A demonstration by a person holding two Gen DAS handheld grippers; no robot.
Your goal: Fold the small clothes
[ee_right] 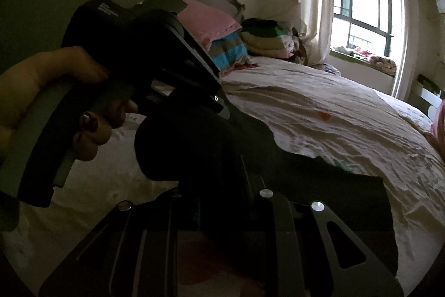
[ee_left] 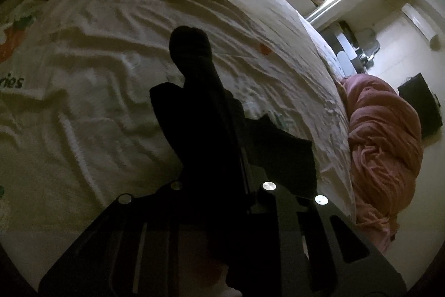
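While both hand-held grippers are raised above the bed (ee_left: 111, 68), each is clamped nearly closed on the same dark sock (ee_left: 192, 68). The left hand-held gripper (ee_left: 222, 130) pinches it with the toe end sticking up past its fingers, over the middle of the wrinkled sheet. The right hand-held gripper (ee_right: 236, 166) grips the other part, which bulges rounded ahead of it. A hand (ee_right: 55, 102) holds the left tool's handle in the right wrist view. A pink blanket (ee_left: 381, 138) hangs at the bed's far edge.
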